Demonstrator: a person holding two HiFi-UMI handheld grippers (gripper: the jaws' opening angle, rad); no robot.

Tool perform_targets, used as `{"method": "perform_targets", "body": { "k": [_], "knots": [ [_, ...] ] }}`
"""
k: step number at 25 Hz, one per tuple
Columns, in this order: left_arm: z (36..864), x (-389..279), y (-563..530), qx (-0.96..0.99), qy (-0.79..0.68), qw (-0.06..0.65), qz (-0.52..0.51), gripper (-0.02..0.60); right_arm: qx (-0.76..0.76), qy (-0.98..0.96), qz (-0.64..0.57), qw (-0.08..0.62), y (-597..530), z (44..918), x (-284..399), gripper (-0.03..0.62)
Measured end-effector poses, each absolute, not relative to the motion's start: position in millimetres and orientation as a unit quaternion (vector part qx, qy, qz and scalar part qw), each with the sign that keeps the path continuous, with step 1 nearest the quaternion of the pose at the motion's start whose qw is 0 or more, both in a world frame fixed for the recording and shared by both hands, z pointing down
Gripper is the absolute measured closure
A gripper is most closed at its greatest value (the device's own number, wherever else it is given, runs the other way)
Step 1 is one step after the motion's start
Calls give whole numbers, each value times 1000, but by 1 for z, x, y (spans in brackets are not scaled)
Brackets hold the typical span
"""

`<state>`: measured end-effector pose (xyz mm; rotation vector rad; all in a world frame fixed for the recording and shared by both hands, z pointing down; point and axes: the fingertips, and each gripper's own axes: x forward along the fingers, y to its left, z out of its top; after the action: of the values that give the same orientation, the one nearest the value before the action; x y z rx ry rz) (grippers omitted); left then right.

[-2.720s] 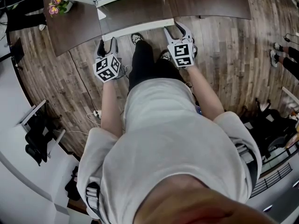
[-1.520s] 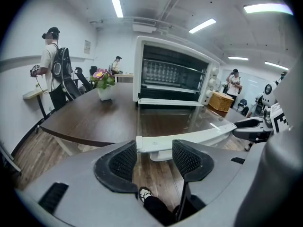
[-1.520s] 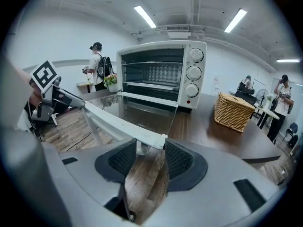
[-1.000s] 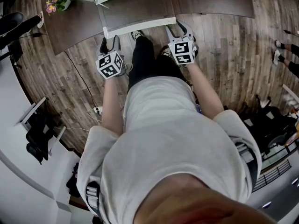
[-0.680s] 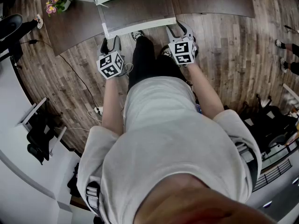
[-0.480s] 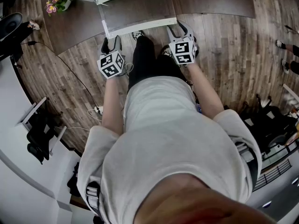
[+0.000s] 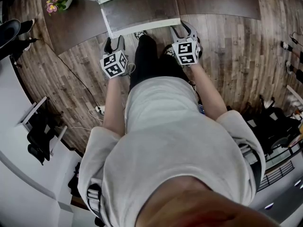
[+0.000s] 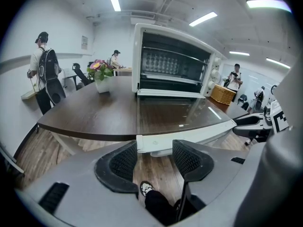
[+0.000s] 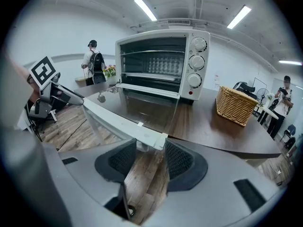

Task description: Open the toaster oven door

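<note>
White toaster oven (image 9: pixel 191 51) upright, glass door (image 9: pixel 147 109) fully open, approx horiz.

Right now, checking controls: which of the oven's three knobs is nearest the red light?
The bottom knob: it alone has the red light just beneath it.

**What the person is wearing**

The person is wearing a pale grey short-sleeved T-shirt (image 7: pixel 175 141), black trousers (image 7: pixel 149 63) and a black-and-white shoe (image 8: pixel 147 189). The grey left tool (image 7: pixel 115 40) and right tool (image 7: pixel 181 30) are each carrying a white cube (image 7: pixel 185 52) of black square markers.
</note>
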<state>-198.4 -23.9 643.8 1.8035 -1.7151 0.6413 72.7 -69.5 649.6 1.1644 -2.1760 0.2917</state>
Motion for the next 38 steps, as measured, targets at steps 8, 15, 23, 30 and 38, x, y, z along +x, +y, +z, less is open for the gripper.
{"method": "perform_targets", "body": {
  "k": [8,15,23,30,38],
  "knots": [
    [650,-198,-25,674,-634,290,245,337,442,-827,114,329,-71,656,73,408],
    [653,-198,-25,673,-632,292,251,337,441,-826,115,332,-71,659,73,408],
    [657,-198,-28,673,-629,296,255,339,439,-824,120,337,-73,662,72,408],
    [660,-198,-27,672,-626,299,260,339,438,-823,122,341,-72,665,73,408],
    [660,-198,-28,672,-627,297,259,338,435,-825,118,341,-74,664,72,408]
  ]
}}
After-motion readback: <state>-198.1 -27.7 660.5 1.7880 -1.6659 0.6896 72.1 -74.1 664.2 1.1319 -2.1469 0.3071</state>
